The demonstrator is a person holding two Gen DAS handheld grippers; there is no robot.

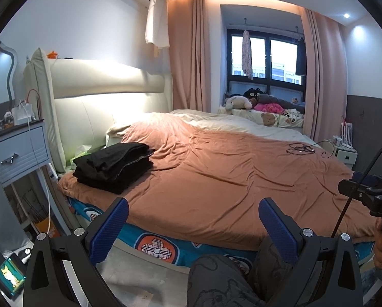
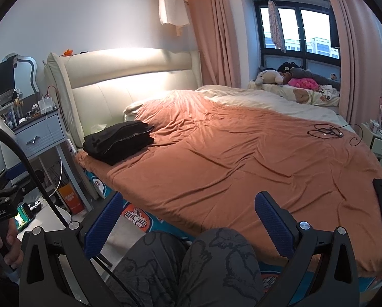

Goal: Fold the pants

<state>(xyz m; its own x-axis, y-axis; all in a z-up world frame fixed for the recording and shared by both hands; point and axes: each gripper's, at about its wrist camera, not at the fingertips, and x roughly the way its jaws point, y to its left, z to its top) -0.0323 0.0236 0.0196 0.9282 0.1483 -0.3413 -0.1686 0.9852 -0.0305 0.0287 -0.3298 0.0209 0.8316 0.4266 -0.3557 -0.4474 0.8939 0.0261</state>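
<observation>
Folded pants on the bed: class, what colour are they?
Black. The folded pants sit stacked near the headboard; the left wrist view shows them best.

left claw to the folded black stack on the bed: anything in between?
Only bare, wrinkled orange blanket lies between the open left claw and the folded black pants stack near the headboard. The left wrist view shows it; the right wrist view agrees.

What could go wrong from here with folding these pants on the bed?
The folded black pile sits near the corner of the orange blanket, so a clumsy tug could drag it off the bed. The loose black cable lying on the blanket could snag in fabric spread there. Both grippers, left and right, are open and away from any garment.
</observation>
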